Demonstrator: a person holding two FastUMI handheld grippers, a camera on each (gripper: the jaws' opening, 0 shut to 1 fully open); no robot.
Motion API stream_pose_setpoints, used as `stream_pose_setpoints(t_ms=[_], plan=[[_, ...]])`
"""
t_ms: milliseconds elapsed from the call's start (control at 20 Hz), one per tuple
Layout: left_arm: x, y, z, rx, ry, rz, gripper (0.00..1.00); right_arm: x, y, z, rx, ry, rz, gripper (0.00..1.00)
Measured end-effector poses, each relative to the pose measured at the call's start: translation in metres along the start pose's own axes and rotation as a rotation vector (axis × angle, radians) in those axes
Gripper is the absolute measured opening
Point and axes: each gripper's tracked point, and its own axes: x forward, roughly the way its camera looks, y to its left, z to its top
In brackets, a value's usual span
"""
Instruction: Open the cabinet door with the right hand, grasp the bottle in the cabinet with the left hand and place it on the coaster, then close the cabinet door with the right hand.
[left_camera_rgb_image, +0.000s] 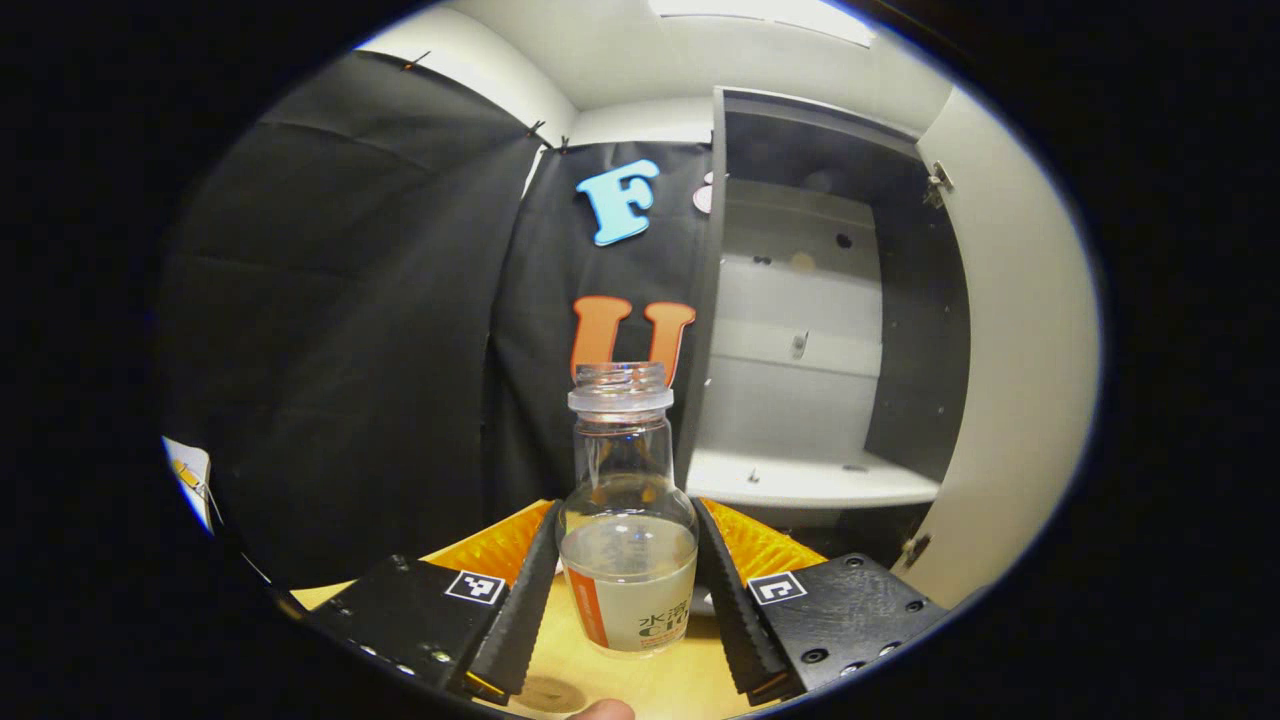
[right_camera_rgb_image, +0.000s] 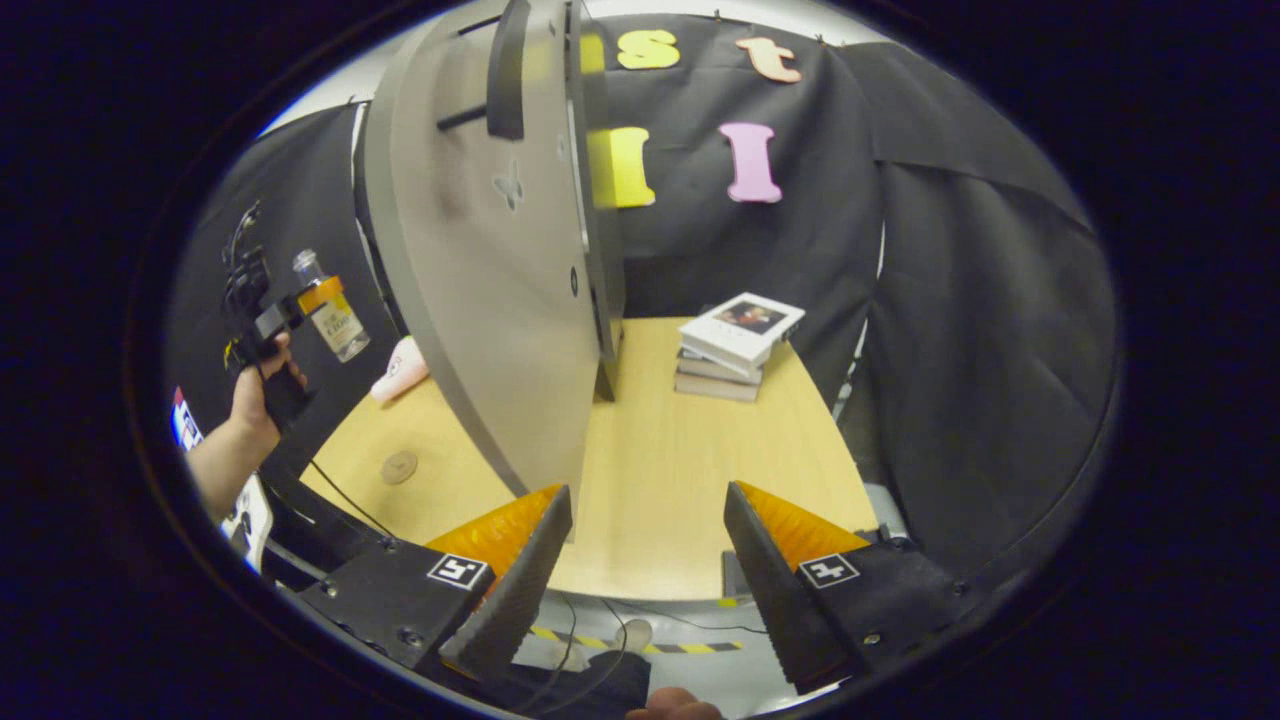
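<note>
1. The bottle (left_camera_rgb_image: 626, 520) is clear glass, uncapped, partly filled with liquid, wearing an orange-and-white label.
2. The left gripper (left_camera_rgb_image: 626, 585) pinches its lower body, holding it above the desk (right_camera_rgb_image: 660, 470).
3. The right gripper (right_camera_rgb_image: 648, 560) is spread wide, beside the open cabinet door (right_camera_rgb_image: 480, 300).

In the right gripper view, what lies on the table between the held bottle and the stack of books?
The open grey cabinet door stands between the clear glass bottle and the stack of books, on the wooden table.
</note>
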Motion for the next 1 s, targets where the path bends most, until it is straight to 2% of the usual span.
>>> stream_pose_setpoints(t_ms=[100, 150, 300, 400, 500, 800, 900, 1000], plan=[[-0.013, 0.020, -0.038, 0.023, -0.009, 0.009, 0.73, 0.001, -0.013, -0.043, -0.034, 0.089, -0.078, 0.98], [-0.018, 0.024, -0.053, 0.058, -0.006, 0.023, 0.73, 0.003, -0.012, -0.066, -0.051, 0.151, -0.086, 0.98], [-0.023, 0.035, -0.112, 0.138, 0.022, 0.045, 0.73, 0.009, 0.002, -0.115, -0.120, 0.309, -0.050, 0.98], [-0.021, 0.034, -0.139, 0.107, 0.027, 0.037, 0.73, 0.010, 0.012, -0.130, -0.136, 0.354, -0.015, 0.98], [-0.014, 0.042, -0.158, 0.129, 0.037, 0.054, 0.73, 0.008, 0.015, -0.149, -0.150, 0.407, -0.004, 0.99], [-0.005, 0.053, -0.183, 0.176, 0.053, 0.060, 0.73, 0.002, 0.020, -0.164, -0.123, 0.470, -0.013, 0.97], [-0.009, 0.051, -0.189, 0.153, 0.064, 0.045, 0.73, 0.003, 0.020, -0.164, -0.128, 0.463, -0.013, 0.98], [-0.013, 0.056, -0.193, 0.151, 0.070, 0.065, 0.73, 0.005, 0.020, -0.165, -0.141, 0.466, -0.017, 0.98]])
